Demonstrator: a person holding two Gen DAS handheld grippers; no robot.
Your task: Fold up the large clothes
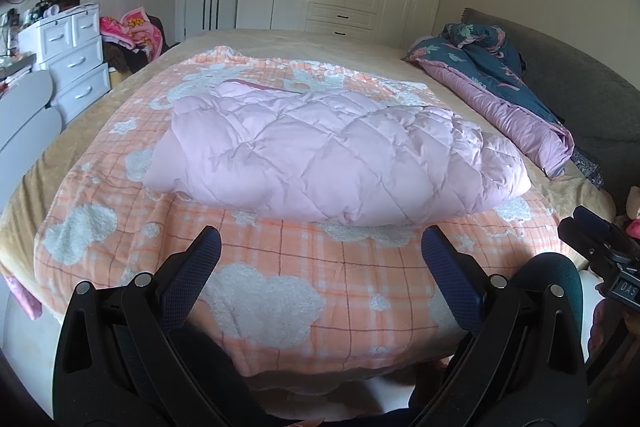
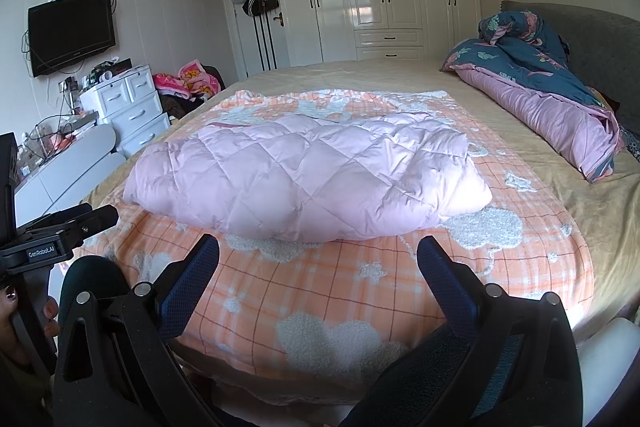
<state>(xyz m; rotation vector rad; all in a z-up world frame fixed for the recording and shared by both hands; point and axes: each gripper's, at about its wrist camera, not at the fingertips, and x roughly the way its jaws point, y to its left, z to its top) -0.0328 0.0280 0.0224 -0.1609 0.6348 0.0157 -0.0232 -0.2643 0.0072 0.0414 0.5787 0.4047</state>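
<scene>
Jacket [image 1: 332, 155], puffy and already bundled on the blanket [image 1: 304, 267], may spring open if nudged; left claw [image 1: 320, 247] and right claw [image 2: 318, 255] gape wide, empty.

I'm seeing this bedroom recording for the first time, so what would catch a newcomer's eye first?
First, the puffy pale pink quilted coat, lying folded in the middle of the orange plaid blanket with fluffy white clouds on the bed. Next, the rumpled dark blue floral duvet with lilac lining, heaped by the grey headboard. Both open hand-held grippers, left and right, hover short of the coat.
</scene>
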